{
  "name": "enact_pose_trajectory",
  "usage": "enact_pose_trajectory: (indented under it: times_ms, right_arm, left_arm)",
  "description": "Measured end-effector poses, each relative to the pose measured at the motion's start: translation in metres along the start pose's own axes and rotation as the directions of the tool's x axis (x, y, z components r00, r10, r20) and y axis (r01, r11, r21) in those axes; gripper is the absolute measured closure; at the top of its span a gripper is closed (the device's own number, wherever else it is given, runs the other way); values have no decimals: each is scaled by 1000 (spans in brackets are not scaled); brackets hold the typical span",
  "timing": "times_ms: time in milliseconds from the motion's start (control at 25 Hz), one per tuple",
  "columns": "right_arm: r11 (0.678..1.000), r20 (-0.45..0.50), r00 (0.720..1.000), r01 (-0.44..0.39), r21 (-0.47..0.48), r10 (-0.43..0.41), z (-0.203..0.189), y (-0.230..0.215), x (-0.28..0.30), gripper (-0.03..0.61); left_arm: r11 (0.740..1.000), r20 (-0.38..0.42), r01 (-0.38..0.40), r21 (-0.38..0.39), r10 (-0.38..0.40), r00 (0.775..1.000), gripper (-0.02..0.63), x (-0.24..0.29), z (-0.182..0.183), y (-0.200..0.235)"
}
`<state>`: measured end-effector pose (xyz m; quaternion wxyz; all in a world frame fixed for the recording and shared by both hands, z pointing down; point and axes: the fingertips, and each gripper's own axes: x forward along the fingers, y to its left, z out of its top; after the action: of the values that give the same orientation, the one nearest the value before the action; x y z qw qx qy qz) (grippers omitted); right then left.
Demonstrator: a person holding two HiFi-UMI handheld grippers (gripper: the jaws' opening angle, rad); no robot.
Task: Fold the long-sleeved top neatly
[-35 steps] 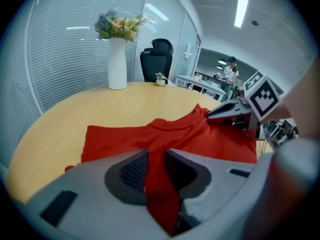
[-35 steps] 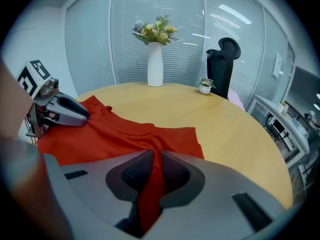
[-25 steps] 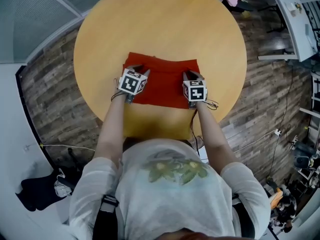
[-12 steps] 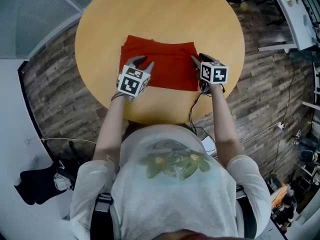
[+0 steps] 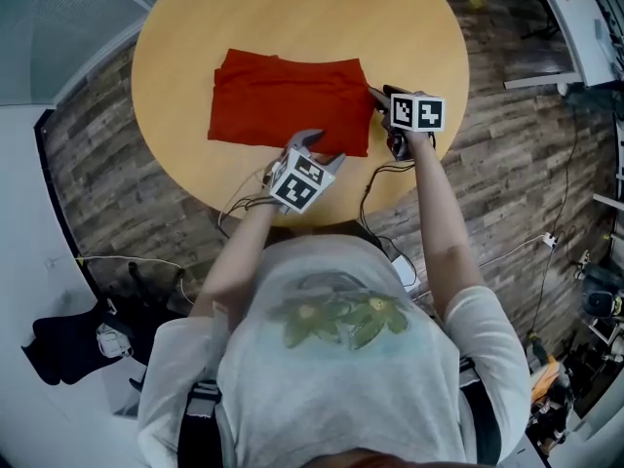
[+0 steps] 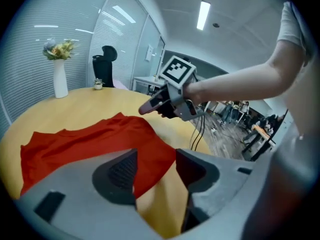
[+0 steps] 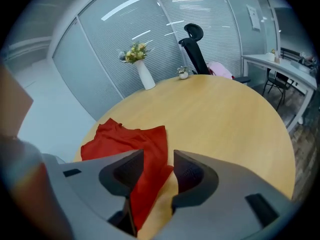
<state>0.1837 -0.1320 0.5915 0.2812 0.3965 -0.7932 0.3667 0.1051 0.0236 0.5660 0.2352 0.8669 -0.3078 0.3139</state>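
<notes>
The red long-sleeved top [image 5: 288,100] lies folded into a flat rectangle on the round wooden table [image 5: 292,18]. My left gripper [image 5: 319,146] hovers at the top's near edge, towards its right corner. Its jaws have just been opening and hold nothing. In the left gripper view the red top [image 6: 85,139] spreads ahead of the left gripper [image 6: 156,166], and the right gripper [image 6: 150,105] shows beyond the cloth. My right gripper [image 5: 378,96] stands at the top's right edge; its jaws too have just been opening, with nothing gripped. In the right gripper view the right gripper [image 7: 158,171] looks over the top [image 7: 130,139].
A white vase of flowers [image 7: 142,69] and a small pot [image 7: 183,74] stand at the table's far side, with a black office chair [image 7: 192,44] behind. The table's near edge [image 5: 322,217] is close below the left gripper. A white desk [image 5: 575,18] stands to the right.
Both grippers have let go of the top and opened. The left one moved right along the near edge and lifted; the right one drew off to the right edge.
</notes>
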Motion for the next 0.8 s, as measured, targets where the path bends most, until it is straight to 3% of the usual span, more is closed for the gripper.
enact_pose_trajectory:
  times_ms: [160,280,400,640,800]
  right_arm:
    - [997,-37,997,-67,33,68,-3,-3,9,365]
    - [990,-65,991,-111,88,117,-6,-8,16,359]
    - [988,-100,987,-114,103,124,-13,-15,22,359]
    - [984,-121,984,-113,136,129,-20,-20,33,359]
    - [986,-125,985,-101,130,118,-21,-24,35,359]
  left_arm:
    - [995,-38,2,95,2,999,388,36,0,-40]
    - [993,-81,-1,117,11,997,388,63,-3,-59]
    - [990,-139,-52,129,70,988,388,89,-12,-64]
    - [981,-159,-191,44,196,968,397,105,-23,-46]
    - [977,-165,-213,-3,209,964,481,102,-24,-36]
